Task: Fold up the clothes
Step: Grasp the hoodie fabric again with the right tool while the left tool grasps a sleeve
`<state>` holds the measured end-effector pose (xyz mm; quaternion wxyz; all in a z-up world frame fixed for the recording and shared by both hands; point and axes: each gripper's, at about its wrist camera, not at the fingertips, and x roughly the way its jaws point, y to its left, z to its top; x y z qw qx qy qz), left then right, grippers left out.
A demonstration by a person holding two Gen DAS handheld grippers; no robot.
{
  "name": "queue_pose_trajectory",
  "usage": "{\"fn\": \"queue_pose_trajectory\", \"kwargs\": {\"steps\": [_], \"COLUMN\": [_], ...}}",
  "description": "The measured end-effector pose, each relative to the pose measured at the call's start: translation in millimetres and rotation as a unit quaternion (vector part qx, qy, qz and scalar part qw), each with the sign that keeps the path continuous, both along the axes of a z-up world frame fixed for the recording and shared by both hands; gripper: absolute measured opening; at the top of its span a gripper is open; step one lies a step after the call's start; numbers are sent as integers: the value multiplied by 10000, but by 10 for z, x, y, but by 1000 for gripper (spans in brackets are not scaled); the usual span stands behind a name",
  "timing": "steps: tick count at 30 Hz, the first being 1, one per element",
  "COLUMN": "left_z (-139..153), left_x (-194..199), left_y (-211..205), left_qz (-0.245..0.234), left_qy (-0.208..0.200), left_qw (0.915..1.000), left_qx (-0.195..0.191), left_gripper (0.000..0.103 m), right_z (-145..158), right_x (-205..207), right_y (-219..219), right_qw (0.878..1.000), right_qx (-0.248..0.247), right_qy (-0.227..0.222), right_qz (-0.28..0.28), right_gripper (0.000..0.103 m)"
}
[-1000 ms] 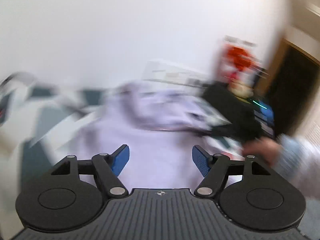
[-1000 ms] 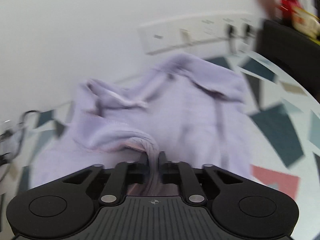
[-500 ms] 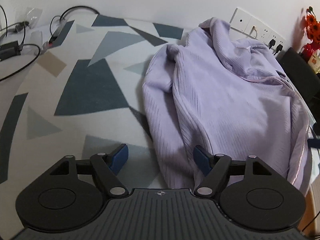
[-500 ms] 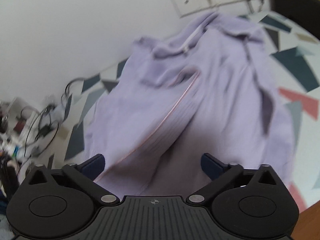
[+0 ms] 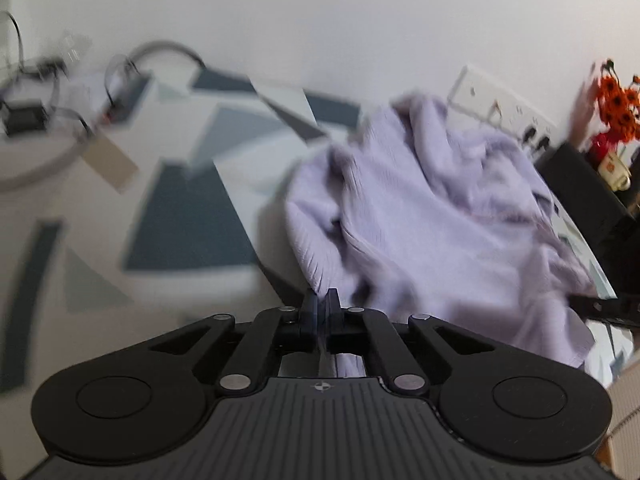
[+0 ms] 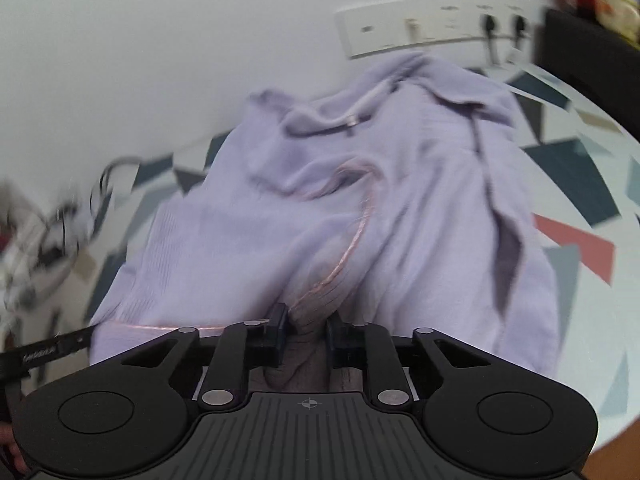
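Note:
A lilac ribbed sweater point(image 5: 432, 216) lies crumpled on a table with a geometric patterned cloth point(image 5: 180, 208). My left gripper point(image 5: 322, 300) is shut on the sweater's near left edge, with fabric running between its fingers. In the right wrist view the same sweater point(image 6: 340, 200) spreads toward the wall, a pink-trimmed hem curving across it. My right gripper point(image 6: 306, 320) is shut on a bunched fold of the hem. A thin black part of the right gripper point(image 5: 604, 306) shows at the sweater's right edge in the left wrist view.
A white power strip point(image 6: 432, 24) with plugs runs along the wall behind the sweater. Cables and a small black adapter point(image 5: 24, 118) lie at the table's far left. Orange flowers point(image 5: 618, 100) and a black box point(image 5: 588, 192) stand at the right.
Half a second ago both grippers were open over the sweater. Both have now shut on its near edge, and the fabric has bunched up and shifted; the views are blurred by motion.

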<state>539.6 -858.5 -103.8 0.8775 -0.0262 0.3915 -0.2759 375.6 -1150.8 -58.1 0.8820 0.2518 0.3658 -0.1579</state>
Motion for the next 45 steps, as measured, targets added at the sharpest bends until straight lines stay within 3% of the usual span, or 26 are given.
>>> {"fn": "queue_pose_trajectory", "kwargs": {"steps": [6,9,13,15,17,18,21,22,24,25,26,28,29,30,31,33,34,38,40,42,44,45], "left_z": [448,523,439,334,198,154,153,197,288,316,308,216,153,109,85,6,-61,-373,-437,-468,-499,-499], "left_x": [28,-25,22,105,205,237,236,220,196,192,205,275,323,360,388,461,512,766,848,931,1015,1038], "left_y": [362,470,609,662,722,763,885,900,906,898,872,764,676,559,413,189,132,213,275,317,358,382], "left_qz": [1020,1360,1746,1925,2080,2112,2142,2090,1913,1814,1674,1364,1268,1124,900,796,925,2003,2236,2452,2667,2812], "left_qy": [-774,-1164,-1126,-760,-132,165,731,840,1038,1141,1311,1760,1984,2094,2064,2052,2169,2897,2925,2915,2903,2830], "left_qw": [9917,9830,9751,9743,9741,9746,9741,9739,9724,9700,9660,9536,9485,9488,9552,9614,9583,9153,9034,8943,8845,8825], "left_qx": [63,401,778,884,878,723,-12,-281,-846,-1145,-1471,-2028,-2117,-2082,-1922,-1650,-1613,-1956,-2198,-2347,-2495,-2491], "left_gripper": [3,4,4,10,18,22,32,34,48,55,69,71,71,71,71,72,72,72,72,72,72,61], "right_z": [272,232,160,106,93,127,397,503,707,811,905,1010,1022,1009,970,806,670,126,-122,-355,-463,-516], "right_x": [-245,-371,-525,-575,-596,-609,-565,-511,-357,-217,-24,389,601,822,1042,1520,1738,2525,2768,2945,3008,3039], "right_y": [-94,-157,-233,-272,-365,-400,-413,-412,-409,-445,-435,-410,-397,-376,-345,-292,-292,-350,-448,-520,-554,-571], "right_qw": [9984,9979,9965,9950,9906,9886,9883,9892,9906,9916,9929,9954,9964,9969,9972,9979,9984,9978,9966,9937,9921,9912], "right_qx": [-406,-371,-271,-54,322,382,194,147,123,163,193,241,289,297,243,124,140,120,160,311,349,368], "right_qy": [-124,42,298,459,607,582,288,117,-228,-351,-497,-649,-673,-707,-701,-513,-326,368,694,945,1025,1064], "right_qz": [-366,-524,-738,-881,-1183,-1332,-1485,-1457,-1342,-1237,-1066,-664,-415,-175,55,362,431,542,425,516,638,698], "right_gripper": [15,15,15,22,44,46,50,57,60,60,62,71,79,85,95,99,100,98,97,86,66,64]}}
